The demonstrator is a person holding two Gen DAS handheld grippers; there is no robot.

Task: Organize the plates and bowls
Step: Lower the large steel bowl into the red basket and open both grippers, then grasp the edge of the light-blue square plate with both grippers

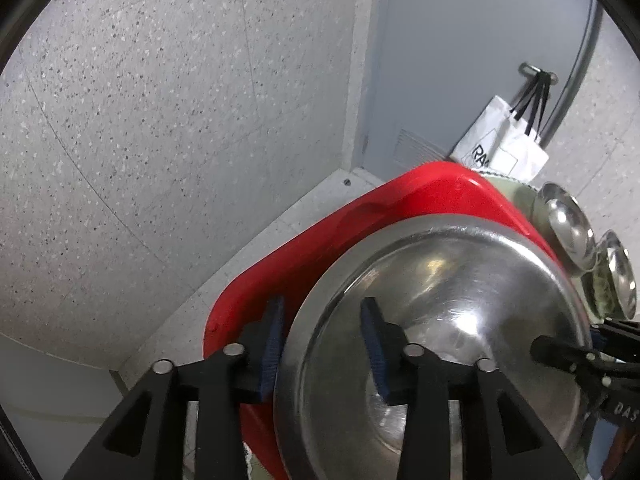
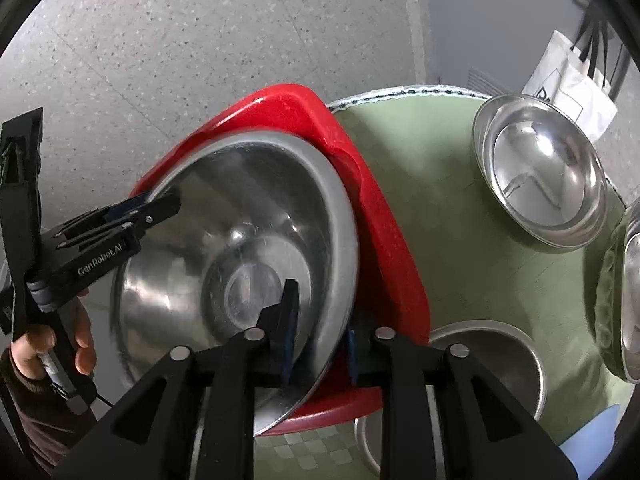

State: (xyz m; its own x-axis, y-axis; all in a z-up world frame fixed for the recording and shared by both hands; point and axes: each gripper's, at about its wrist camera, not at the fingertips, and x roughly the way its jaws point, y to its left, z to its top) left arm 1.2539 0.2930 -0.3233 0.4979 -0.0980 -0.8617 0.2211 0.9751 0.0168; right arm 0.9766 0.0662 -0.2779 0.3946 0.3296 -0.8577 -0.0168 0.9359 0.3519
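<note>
A large steel bowl (image 1: 460, 320) (image 2: 248, 248) sits in a red tray (image 1: 320, 240) (image 2: 384, 248) at the edge of a green-covered table (image 2: 460, 240). My left gripper (image 1: 320, 344) straddles the bowl's left rim, one finger outside and one inside, with a wide gap between the pads; it also shows in the right wrist view (image 2: 152, 208). My right gripper (image 2: 320, 344) straddles the bowl's near rim, one pad inside and one outside, close against it. The right gripper's tip shows in the left wrist view (image 1: 560, 352).
Smaller steel bowls stand on the green cloth at the right (image 2: 540, 172) (image 2: 632, 304) and one near my right gripper (image 2: 492, 364). A white tote bag (image 1: 504, 144) hangs on the grey wall behind. Speckled floor lies to the left below the table edge.
</note>
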